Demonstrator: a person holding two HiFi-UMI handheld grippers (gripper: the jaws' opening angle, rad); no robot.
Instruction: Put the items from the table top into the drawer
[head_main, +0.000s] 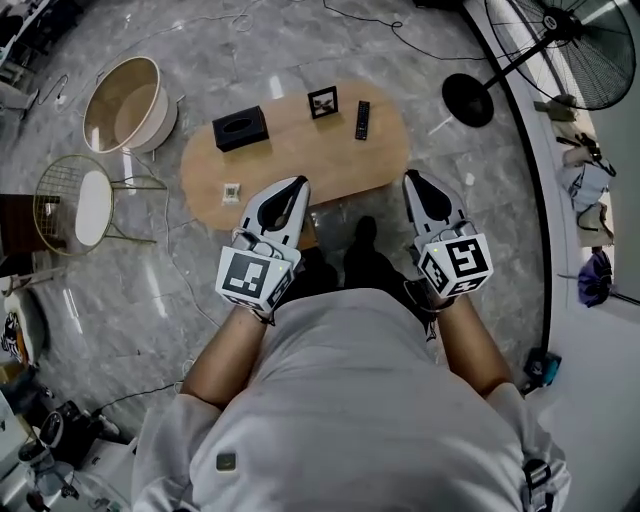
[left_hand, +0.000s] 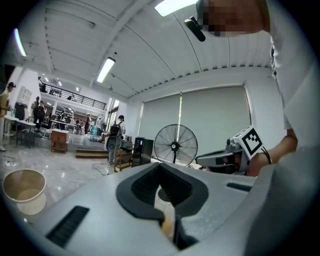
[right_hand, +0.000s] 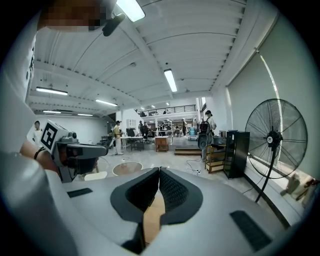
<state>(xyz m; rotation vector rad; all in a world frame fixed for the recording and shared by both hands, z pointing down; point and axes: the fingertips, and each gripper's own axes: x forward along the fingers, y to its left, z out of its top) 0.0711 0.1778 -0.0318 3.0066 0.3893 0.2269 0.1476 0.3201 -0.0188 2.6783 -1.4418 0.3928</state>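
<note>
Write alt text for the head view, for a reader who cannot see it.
From above, a person holds the left gripper and right gripper, both shut and empty, at the near edge of an oval wooden table. On it are a black box, a picture frame, a remote control and a white square.

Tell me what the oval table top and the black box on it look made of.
The table top looks like light wood or veneer, matt: even pale tan, little glare. The black box may be plastic or leatherette: dull dark surface, too small to tell.
</note>
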